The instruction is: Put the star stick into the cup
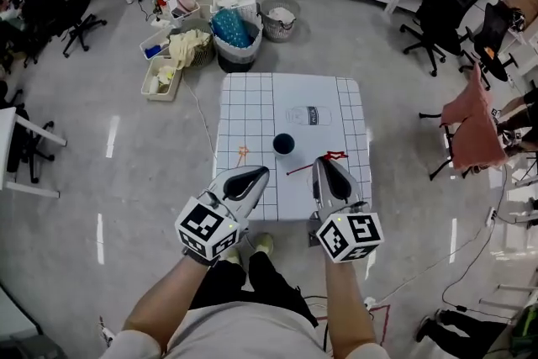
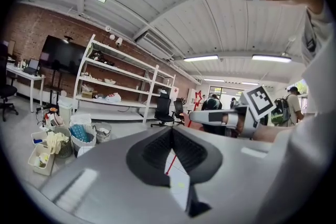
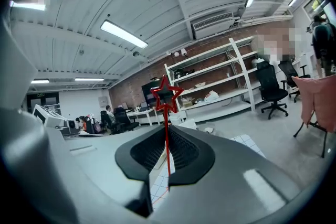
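Note:
A dark round cup (image 1: 283, 144) stands on the white gridded table (image 1: 252, 105), near its middle. My right gripper (image 1: 324, 163) is shut on the thin red star stick (image 1: 313, 165), to the right of the cup and nearer the front edge. In the right gripper view the stick (image 3: 167, 128) rises from between the shut jaws of that gripper (image 3: 167, 136), with its open star (image 3: 167, 94) on top. My left gripper (image 1: 262, 171) is shut with nothing in it, to the front left of the cup. In the left gripper view, the left gripper (image 2: 172, 131) points at the right gripper (image 2: 220, 117).
A small orange thing (image 1: 243, 152) lies on the table left of the cup, and a printed label (image 1: 308, 115) lies behind it. Bins and baskets (image 1: 235, 29) stand on the floor beyond the table. Office chairs (image 1: 437, 21) stand at the right, and a pink cloth (image 1: 472, 126) hangs over a stand.

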Available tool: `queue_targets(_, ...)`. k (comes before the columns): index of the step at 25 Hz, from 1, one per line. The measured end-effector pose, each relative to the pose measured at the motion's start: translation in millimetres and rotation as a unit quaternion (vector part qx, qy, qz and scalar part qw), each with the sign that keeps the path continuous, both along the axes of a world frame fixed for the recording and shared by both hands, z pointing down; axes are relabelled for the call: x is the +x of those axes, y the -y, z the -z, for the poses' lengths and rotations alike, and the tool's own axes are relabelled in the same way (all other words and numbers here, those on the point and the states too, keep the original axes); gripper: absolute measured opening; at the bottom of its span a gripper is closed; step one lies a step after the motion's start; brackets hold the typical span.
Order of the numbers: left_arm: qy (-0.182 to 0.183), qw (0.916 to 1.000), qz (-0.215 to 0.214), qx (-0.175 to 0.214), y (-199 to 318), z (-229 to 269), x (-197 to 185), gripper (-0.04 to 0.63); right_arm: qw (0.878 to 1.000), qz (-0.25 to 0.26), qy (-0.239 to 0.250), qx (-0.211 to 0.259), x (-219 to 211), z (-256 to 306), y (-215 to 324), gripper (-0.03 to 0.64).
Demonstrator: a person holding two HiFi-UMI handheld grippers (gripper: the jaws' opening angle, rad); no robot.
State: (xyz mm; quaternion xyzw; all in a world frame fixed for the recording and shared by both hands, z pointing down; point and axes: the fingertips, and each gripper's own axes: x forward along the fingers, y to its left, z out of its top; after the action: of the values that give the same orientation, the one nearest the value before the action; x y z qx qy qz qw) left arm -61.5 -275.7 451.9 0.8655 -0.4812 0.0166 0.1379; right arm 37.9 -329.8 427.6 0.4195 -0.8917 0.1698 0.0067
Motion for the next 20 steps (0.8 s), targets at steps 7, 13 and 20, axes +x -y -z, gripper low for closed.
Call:
queue_targets(7, -0.007, 0.9996, -0.007, -0.028, 41, -42, -1, 0.005, 1.000, -0.030, -0.005, -0.003, -5, -36, 53, 0.029)
queue_targets(13, -0.012, 0.9987, -0.024, -0.043, 69, -79, -9, 0.005, 0.999, -0.051, -0.012, -0.007, -20, -73, 81, 0.029)
queue_targets(20, -0.020, 0.9974, -0.043, -0.054, 94, -128, -17, 0.005, 0.997, -0.066, -0.024, -0.026, -35, -138, 101, 0.029)
